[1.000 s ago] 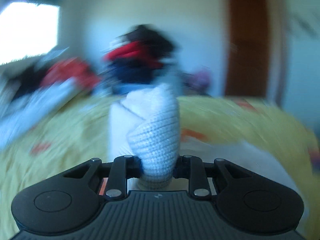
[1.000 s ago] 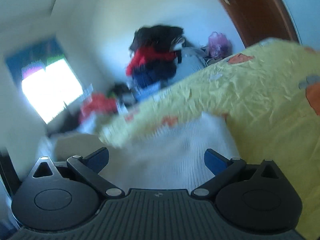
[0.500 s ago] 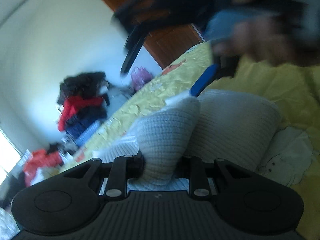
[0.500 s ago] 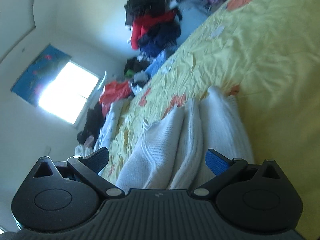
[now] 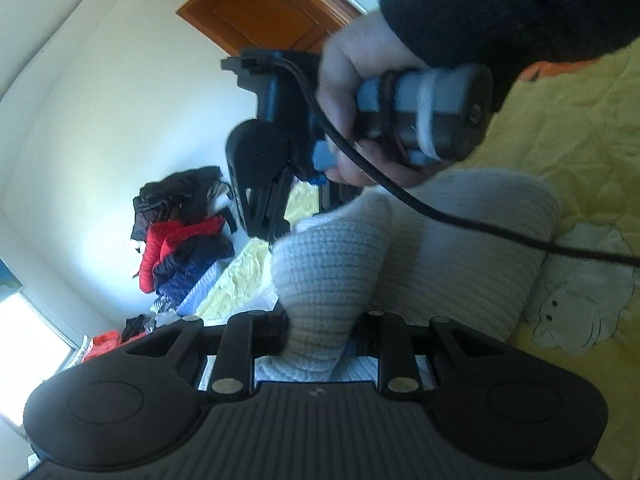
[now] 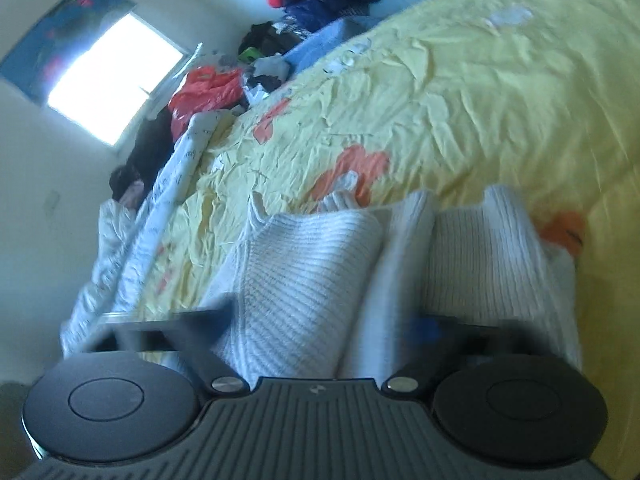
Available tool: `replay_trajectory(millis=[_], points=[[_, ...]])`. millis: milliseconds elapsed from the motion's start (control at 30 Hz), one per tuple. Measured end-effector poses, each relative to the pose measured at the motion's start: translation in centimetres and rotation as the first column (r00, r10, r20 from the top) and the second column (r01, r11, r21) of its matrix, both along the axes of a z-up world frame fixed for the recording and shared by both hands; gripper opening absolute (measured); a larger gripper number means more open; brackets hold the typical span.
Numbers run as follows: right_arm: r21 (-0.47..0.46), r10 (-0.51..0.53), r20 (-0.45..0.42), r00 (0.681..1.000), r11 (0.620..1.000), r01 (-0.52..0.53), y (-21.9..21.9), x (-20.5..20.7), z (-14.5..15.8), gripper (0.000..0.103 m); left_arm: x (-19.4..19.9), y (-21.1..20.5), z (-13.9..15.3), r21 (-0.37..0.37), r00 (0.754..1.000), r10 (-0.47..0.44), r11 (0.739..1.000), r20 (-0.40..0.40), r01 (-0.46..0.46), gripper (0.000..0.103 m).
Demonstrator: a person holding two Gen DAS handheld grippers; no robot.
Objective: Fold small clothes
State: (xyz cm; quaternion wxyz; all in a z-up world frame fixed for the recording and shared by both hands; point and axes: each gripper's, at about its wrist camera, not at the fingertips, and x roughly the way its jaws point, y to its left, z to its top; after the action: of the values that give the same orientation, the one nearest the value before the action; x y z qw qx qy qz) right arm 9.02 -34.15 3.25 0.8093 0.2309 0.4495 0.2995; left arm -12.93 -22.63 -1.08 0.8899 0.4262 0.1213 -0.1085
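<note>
The left gripper (image 5: 316, 336) is clamped on a bunched fold of the white ribbed-knit garment (image 5: 448, 256), its black fingers pinching the chunky cloth so that it puffs up in a rounded hump just ahead of them. The right gripper (image 6: 320, 320) is closing: its fingers are blurred, one blue pad (image 6: 424, 326) shows on the right, and a thick fold of the same white knit garment (image 6: 312, 280) lies between them; whether the pads already press the cloth I cannot tell.

The garment lies on the bed, on a crinkled pale-yellow bedspread with orange patches (image 6: 460, 100), gathered into several soft lengthwise rolls. Its knit is coarse, in regular ribs, and the edges look thick and rounded. Just beside it in the left wrist view lies a flat white cloth with a printed cartoon figure (image 5: 576, 304).

In the left wrist view the person's right hand (image 5: 360, 92), in a black fuzzy sleeve (image 5: 520, 4), grips the grey-and-black handle of the other gripper above the garment, and a black cable (image 5: 460, 220) trails across the knit. Behind stand a heap of red, black and dark-blue clothes (image 5: 180, 232), a brown wooden door (image 5: 268, 12) and a bright window (image 6: 112, 76).
</note>
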Motion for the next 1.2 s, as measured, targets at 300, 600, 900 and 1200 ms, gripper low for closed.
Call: replay_trajectory(millis=[300, 600, 900, 1200], points=[[0.038, -0.089, 0.134, 0.987, 0.996, 0.085, -7.2, -2.8, 3.6, 0.027, -1.3, -3.5, 1.8, -0.112, 0.987, -0.150, 0.983, -0.047, 0.144, 0.024], [0.127, -0.267, 0.031, 0.963, 0.957, 0.261, -10.6, -5.3, -1.1, 0.066, -1.8, -0.6, 3.1, -0.262, 0.948, -0.272, 0.939, -0.164, 0.224, 0.051], [0.092, -0.299, 0.065, 0.952, 0.952, 0.293, -12.1, -7.1, -0.1, 0.102, 0.1, 13.2, 9.0, -0.621, 0.914, -0.306, 0.780, -0.266, 0.080, 0.102], [0.100, -0.195, -0.079, 0.978, 0.974, 0.203, -9.3, -5.9, -3.0, 0.102, 16.6, 20.8, 1.9, -0.726, 0.626, -0.371, 0.287, -0.685, -0.624, 0.101]])
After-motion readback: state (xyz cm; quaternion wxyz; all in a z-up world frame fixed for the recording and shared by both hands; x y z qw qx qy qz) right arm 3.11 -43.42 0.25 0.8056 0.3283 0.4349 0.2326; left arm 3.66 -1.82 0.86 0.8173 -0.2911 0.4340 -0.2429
